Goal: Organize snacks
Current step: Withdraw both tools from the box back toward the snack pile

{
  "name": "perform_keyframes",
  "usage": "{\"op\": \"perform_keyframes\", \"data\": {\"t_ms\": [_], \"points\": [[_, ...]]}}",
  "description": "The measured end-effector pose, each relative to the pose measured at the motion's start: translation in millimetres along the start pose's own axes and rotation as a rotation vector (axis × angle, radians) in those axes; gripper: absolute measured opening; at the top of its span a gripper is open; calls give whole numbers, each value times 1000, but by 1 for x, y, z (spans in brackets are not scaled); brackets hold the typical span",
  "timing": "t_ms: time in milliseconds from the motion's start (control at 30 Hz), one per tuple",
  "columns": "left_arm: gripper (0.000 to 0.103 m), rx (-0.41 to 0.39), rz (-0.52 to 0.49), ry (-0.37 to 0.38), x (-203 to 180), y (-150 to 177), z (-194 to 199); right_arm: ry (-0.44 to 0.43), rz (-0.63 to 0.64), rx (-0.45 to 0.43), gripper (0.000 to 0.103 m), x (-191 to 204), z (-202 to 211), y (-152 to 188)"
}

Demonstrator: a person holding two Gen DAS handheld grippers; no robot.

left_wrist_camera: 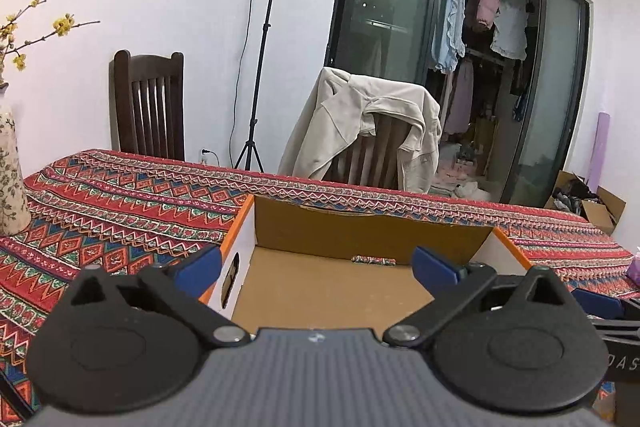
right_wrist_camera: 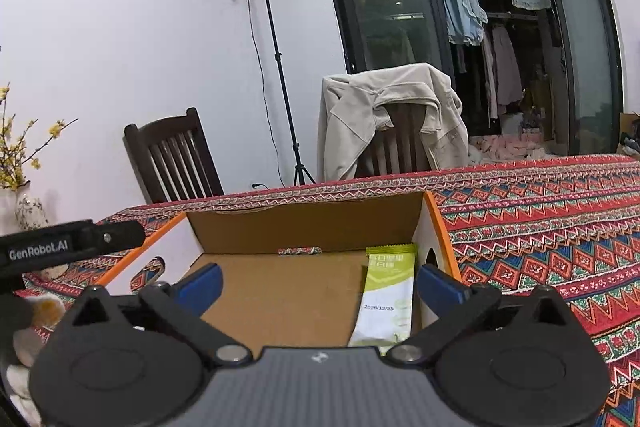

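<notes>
An open cardboard box [left_wrist_camera: 360, 227] with orange edges stands on the patterned tablecloth [left_wrist_camera: 120, 211]. My left gripper [left_wrist_camera: 316, 267] hovers over the box's left half, open, its blue pads wide apart with only the bare box floor between them. In the right wrist view a green-and-white snack packet [right_wrist_camera: 386, 287] lies flat in the box [right_wrist_camera: 304, 227] along its right wall. My right gripper [right_wrist_camera: 320, 283] is open above it; the packet lies just inside the right finger [right_wrist_camera: 440, 287], which does not touch it.
A flowered vase [left_wrist_camera: 8, 179] with yellow blossoms stands at the table's left. Behind the table are a dark wooden chair [left_wrist_camera: 150, 107], a chair draped with a beige jacket [left_wrist_camera: 360, 119] and a light stand [left_wrist_camera: 260, 47]. A black bar labelled GenRobot.AI [right_wrist_camera: 60, 245] crosses the right view's left edge.
</notes>
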State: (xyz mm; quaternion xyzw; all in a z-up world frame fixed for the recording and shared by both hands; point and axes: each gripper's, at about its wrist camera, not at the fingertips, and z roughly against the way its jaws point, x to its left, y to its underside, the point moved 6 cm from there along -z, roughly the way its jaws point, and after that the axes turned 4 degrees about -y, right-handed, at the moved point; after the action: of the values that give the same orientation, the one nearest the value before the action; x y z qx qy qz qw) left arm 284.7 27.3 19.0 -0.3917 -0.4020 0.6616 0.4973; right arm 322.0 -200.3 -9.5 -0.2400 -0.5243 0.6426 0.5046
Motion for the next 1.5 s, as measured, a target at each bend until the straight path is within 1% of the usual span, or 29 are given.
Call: {"op": "perform_keyframes", "data": {"t_ms": [100,200,333,500,733,933,1200,1367,1400,1467,1500], "points": [[103,0,-21,-30,-1,-5,11,0,5,-14,103,4,10,-4],[103,-24,-23,-36,-3,-13,26,0,23,-51,103,8,26,-12],[103,-38,-22,-12,-4,-17,51,-1,42,-78,103,15,47,-19],[103,-46,-36,-2,0,-7,78,-11,54,-74,103,23,74,-15],[103,-60,-48,-8,13,15,118,-28,70,-36,103,29,112,13],[103,-58,-51,-18,22,37,147,-42,53,4,103,32,138,40],[103,-1,-51,-24,43,75,168,-63,60,68,103,47,160,75],[103,24,-29,-42,57,87,175,-42,85,110,103,59,165,94],[103,28,-27,-44,58,89,175,-40,91,121,101,61,165,98],[103,36,-23,-45,60,92,175,-35,98,142,93,65,166,107],[103,40,-22,-45,61,94,176,-35,99,151,86,67,166,111]]}}
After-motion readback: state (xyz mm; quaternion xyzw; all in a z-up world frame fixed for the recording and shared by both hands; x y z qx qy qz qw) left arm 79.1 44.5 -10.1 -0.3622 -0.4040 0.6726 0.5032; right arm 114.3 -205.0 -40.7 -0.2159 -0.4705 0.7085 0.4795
